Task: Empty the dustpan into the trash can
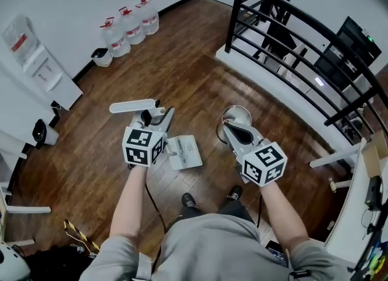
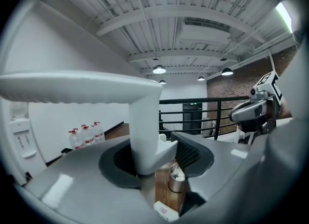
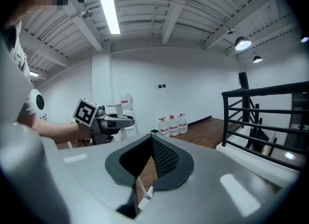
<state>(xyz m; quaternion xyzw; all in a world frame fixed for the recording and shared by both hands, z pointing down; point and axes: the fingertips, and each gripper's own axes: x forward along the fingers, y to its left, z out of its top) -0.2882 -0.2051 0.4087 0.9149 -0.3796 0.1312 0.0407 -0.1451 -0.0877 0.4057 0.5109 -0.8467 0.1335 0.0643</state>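
The left hand-held gripper is pinching the upright white stem of the dustpan handle. Both pads bear on the stem, and the flat crossbar of the handle sits above the jaws. The pan of the dustpan lies below the left hand-held gripper, just left of the trash can. No view shows whether the pan touches the wooden floor. The trash can is a round metal cylinder standing upright on the floor, with its open mouth facing up. The right hand-held gripper is held directly above the near rim of the trash can. Its jaws are parted by a narrow gap and nothing is gripped; floor shows between the pads. Three water bottles stand against the wall, well beyond the trash can. A black railing runs to the right of the trash can.
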